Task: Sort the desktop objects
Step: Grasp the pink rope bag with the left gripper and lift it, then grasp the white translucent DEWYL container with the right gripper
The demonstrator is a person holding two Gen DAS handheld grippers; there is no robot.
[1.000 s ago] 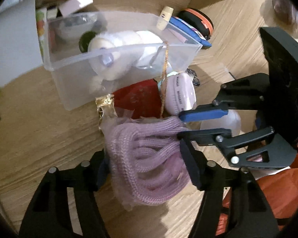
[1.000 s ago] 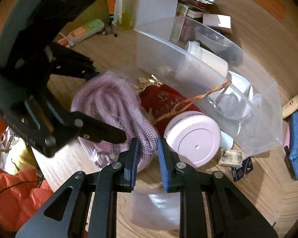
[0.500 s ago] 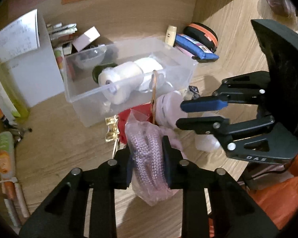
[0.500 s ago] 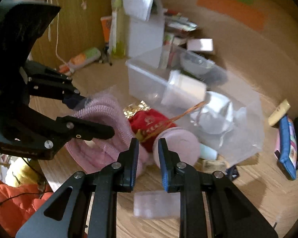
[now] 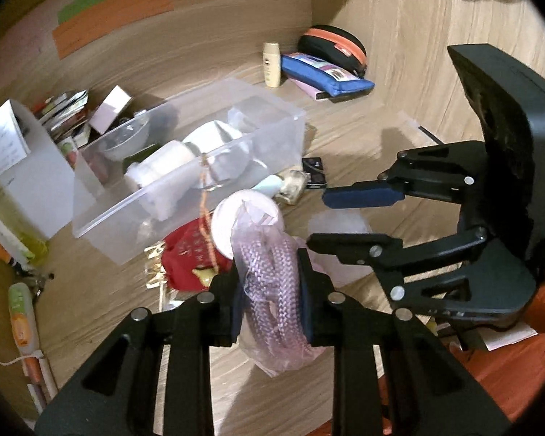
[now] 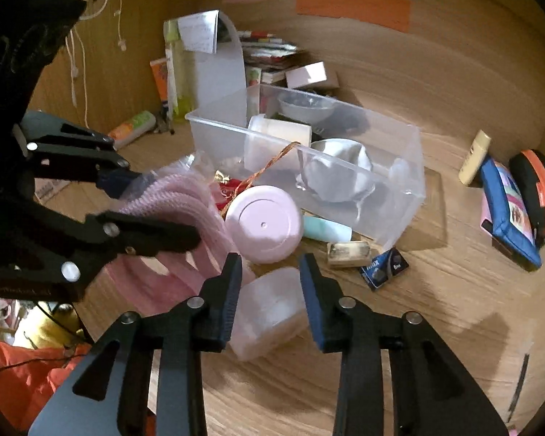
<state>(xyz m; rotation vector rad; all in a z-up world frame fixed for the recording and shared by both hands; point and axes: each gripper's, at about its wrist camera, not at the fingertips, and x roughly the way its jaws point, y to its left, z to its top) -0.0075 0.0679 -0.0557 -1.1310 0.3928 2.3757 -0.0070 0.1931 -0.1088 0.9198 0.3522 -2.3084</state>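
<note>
Now your left gripper (image 5: pixel 269 283) pinches the bagged pink rope (image 5: pixel 270 283), lifted off the wooden desk (image 5: pixel 91 301) near the clear bin (image 5: pixel 185 167). Your right gripper (image 6: pixel 270 283) has just been opening, jaws spread, nothing gripped, over a small translucent box (image 6: pixel 269 312).

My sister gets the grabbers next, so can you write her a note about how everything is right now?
Left gripper: shut on the bagged pink rope, lifted off the desk.
Right gripper: jaws have just been opening, nothing between the pads; a small frosted box lies on the desk below them.
Clear bin: already holds a white jar and a few other things.
Still loose beside it: pink round tin, red pouch, small black packet.
Left to do: put the rope away, then sort the loose things.
</note>
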